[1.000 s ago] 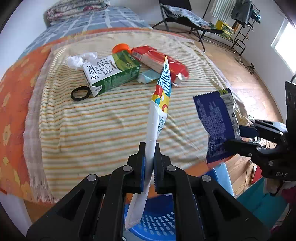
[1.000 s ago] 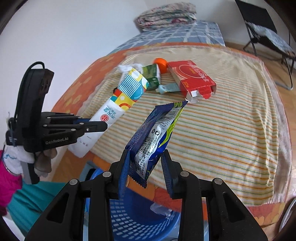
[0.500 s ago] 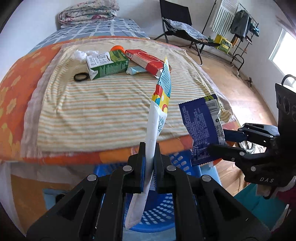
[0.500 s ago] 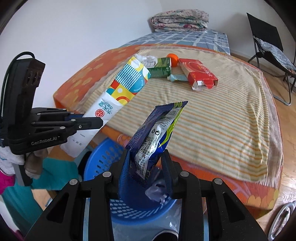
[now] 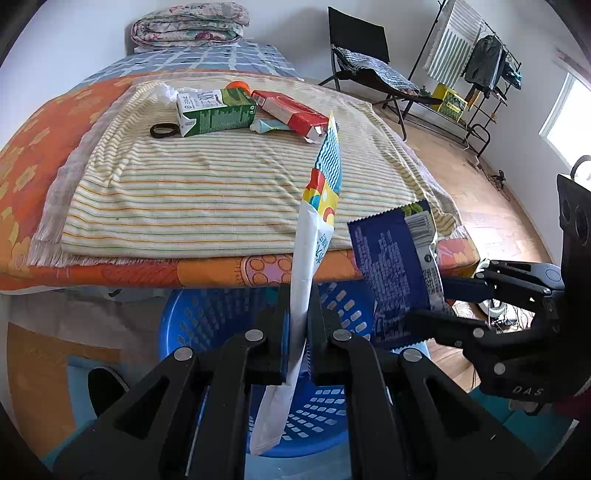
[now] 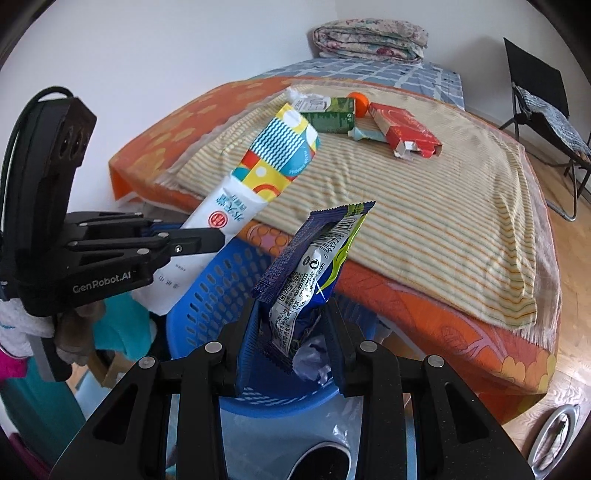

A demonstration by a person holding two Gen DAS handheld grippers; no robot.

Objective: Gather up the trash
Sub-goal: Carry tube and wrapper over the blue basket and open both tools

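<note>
My left gripper (image 5: 299, 306) is shut on a long white packet with a colourful wavy top (image 5: 317, 206), held upright over the blue perforated basket (image 5: 207, 314); the packet also shows in the right wrist view (image 6: 266, 173). My right gripper (image 6: 291, 325) is shut on a dark blue snack wrapper (image 6: 310, 266), also above the basket (image 6: 221, 280); the wrapper also shows in the left wrist view (image 5: 391, 266). More trash lies far back on the striped towel (image 5: 207, 192): a green and white carton (image 5: 214, 114), a red box (image 5: 291, 110), an orange ball (image 5: 238, 85), crumpled tissue (image 5: 164, 92) and a black ring (image 5: 162, 130).
The bed's orange cover (image 5: 110, 273) edges the basket. A crumpled bag (image 6: 314, 362) lies inside the basket. A black folding chair (image 5: 362, 48) and a clothes rack (image 5: 476, 62) stand on the wooden floor to the right. Folded quilts (image 5: 188, 26) lie at the bed's head.
Both grippers have pulled back from the bed and lowered with their wrappers, now sitting over the blue basket below the bed's edge. Both stay shut.
</note>
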